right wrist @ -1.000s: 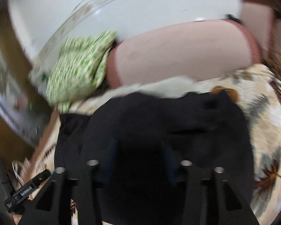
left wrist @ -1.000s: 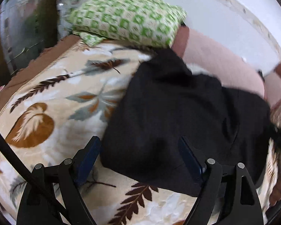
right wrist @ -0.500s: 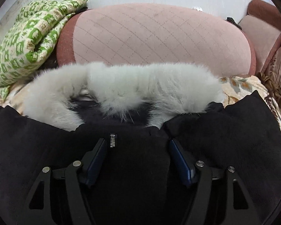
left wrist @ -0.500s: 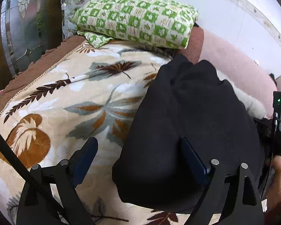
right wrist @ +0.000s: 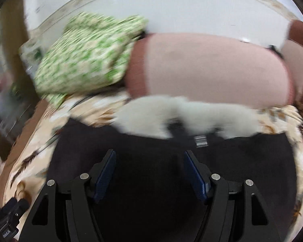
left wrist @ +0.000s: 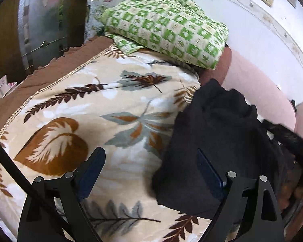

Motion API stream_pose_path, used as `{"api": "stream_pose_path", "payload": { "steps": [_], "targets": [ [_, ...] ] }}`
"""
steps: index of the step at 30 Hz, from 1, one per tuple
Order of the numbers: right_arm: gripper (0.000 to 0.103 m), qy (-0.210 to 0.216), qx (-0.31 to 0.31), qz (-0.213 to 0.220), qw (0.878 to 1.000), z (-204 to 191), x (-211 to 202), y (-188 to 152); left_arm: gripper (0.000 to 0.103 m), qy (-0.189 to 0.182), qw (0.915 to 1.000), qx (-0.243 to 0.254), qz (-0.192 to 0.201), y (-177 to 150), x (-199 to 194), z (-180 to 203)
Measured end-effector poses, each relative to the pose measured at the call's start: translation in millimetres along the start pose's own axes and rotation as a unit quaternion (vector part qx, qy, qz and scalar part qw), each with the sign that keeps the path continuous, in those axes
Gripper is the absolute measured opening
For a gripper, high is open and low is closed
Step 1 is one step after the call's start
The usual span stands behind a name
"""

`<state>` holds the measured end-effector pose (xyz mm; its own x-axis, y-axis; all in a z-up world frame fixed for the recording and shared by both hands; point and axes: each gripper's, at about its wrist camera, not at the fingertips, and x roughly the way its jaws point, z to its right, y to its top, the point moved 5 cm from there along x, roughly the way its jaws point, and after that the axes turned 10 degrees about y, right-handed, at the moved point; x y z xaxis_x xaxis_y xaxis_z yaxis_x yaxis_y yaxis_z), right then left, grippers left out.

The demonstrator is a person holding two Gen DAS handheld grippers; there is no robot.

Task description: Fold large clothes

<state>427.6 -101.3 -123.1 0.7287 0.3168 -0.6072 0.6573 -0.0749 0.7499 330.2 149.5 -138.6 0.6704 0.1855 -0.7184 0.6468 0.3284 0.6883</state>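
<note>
The left hand-held gripper [left wrist: 149,167] hangs with its jaws wide apart and nothing between them, over the leaf-print blanket [left wrist: 86,109]; the black coat [left wrist: 218,141] lies folded on that blanket ahead and to its right, its near left edge just inside the right-hand finger. The right hand-held gripper [right wrist: 149,171], the nearer one, sits directly over the coat's dark body, jaws apart and clamping nothing after just opening. From it the coat runs side to side, white fur collar [right wrist: 183,117] straight ahead.

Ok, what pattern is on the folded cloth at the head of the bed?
Green and cream checks, clearest in the left wrist view.
</note>
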Motion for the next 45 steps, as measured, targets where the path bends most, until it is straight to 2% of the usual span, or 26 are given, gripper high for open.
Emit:
{"api": "stream_pose_path", "payload": {
  "steps": [2, 3, 5, 9, 11, 13, 16, 18, 21, 23, 25, 27, 29, 31, 32, 33, 34, 36, 38, 40, 43, 45],
  "targets": [
    [0.066, 0.008, -0.038, -0.014, 0.999, -25.3, 23.9, 0.1, 0.090, -0.001, 1.0000, -0.008, -0.005, 2.4, 1.7, -5.7],
    [0.064, -0.001, -0.061, -0.023, 0.998, -39.7, 43.7, 1.7, 0.090, -0.002, 0.9999, -0.011, -0.007, 3.8, 2.5, -7.7],
    [0.066, -0.012, -0.071, -0.049, 0.996, -51.0, 76.9, 5.2, 0.090, -0.004, 0.9997, -0.020, -0.010, 6.7, 4.1, -11.8],
    [0.079, -0.070, -0.082, -0.105, 0.989, -49.7, 141.2, 9.0, 0.090, -0.002, 0.9996, -0.020, -0.019, 7.6, 10.2, -12.4],
    [0.086, -0.067, -0.066, -0.108, 0.990, -39.9, 149.2, 11.0, 0.090, -0.003, 0.9995, -0.017, -0.025, 6.7, 12.7, -9.8],
    [0.087, -0.057, -0.045, -0.105, 0.992, -32.6, 145.1, 12.3, 0.090, -0.005, 0.9996, -0.012, -0.024, 5.5, 12.4, -6.5],
    [0.087, -0.060, -0.028, -0.041, 0.997, -36.0, 105.2, 17.9, 0.090, 0.000, 0.9998, -0.004, -0.021, 2.6, 11.1, -3.4],
    [0.087, -0.046, -0.013, 0.003, 0.999, -33.4, 64.5, 18.1, 0.090, -0.003, 0.9998, -0.002, -0.019, 0.7, 9.9, -1.9],
    [0.087, -0.038, -0.016, 0.028, 0.999, -18.5, 22.0, 12.2, 0.090, -0.004, 0.9999, -0.001, -0.017, -2.3, 8.6, 0.0],
    [0.087, -0.051, -0.022, 0.036, 0.998, 6.6, -4.0, 3.2, 0.090, -0.008, 0.9998, 0.001, -0.019, -4.2, 9.0, 1.5],
    [0.087, -0.074, -0.003, 0.026, 0.997, 50.1, -15.7, -2.8, 0.090, -0.009, 0.9997, 0.003, -0.022, -6.0, 9.7, 3.2],
    [0.087, -0.104, 0.058, 0.017, 0.993, 113.5, -27.2, -13.5, 0.090, -0.006, 0.9997, 0.008, -0.020, -7.6, 9.8, 5.8],
    [0.087, -0.121, 0.132, 0.024, 0.984, 169.3, -40.9, -26.8, 0.090, -0.004, 0.9997, 0.014, -0.018, -8.1, 9.3, 8.0],
    [0.087, -0.157, 0.194, 0.028, 0.968, 221.6, -53.2, -40.0, 0.090, -0.003, 0.9997, 0.017, -0.015, -7.7, 8.5, 9.9],
    [0.087, -0.190, 0.226, 0.028, 0.955, 255.0, -61.5, -50.3, 0.090, -0.002, 0.9998, 0.019, -0.012, -7.4, 8.4, 11.2],
    [0.087, -0.207, 0.247, 0.026, 0.946, 272.4, -67.8, -57.6, 0.090, 0.000, 0.9997, 0.021, -0.012, -7.2, 9.1, 12.2],
    [0.087, -0.233, 0.290, 0.020, 0.928, 298.1, -76.6, -71.0, 0.090, 0.003, 0.9996, 0.025, -0.012, -7.4, 10.5, 14.3],
    [0.087, -0.212, 0.356, 0.039, 0.909, 324.5, -94.5, -90.1, 0.090, 0.004, 0.9994, 0.029, -0.017, -8.4, 13.8, 17.0],
    [0.087, -0.202, 0.380, 0.056, 0.901, 330.8, -105.5, -95.7, 0.090, 0.005, 0.9993, 0.032, -0.021, -10.5, 15.8, 19.2],
    [0.087, -0.203, 0.366, 0.061, 0.906, 324.0, -115.2, -93.0, 0.090, 0.006, 0.9991, 0.038, -0.021, -12.6, 15.7, 21.7],
    [0.087, -0.196, 0.310, 0.082, 0.927, 291.8, -137.6, -87.2, 0.090, 0.010, 0.9988, 0.045, -0.015, -14.9, 13.4, 24.5],
    [0.087, -0.190, 0.256, 0.088, 0.944, 254.7, -150.6, -88.3, 0.090, 0.012, 0.9987, 0.047, -0.013, -15.8, 13.4, 26.0]
  ]
}}
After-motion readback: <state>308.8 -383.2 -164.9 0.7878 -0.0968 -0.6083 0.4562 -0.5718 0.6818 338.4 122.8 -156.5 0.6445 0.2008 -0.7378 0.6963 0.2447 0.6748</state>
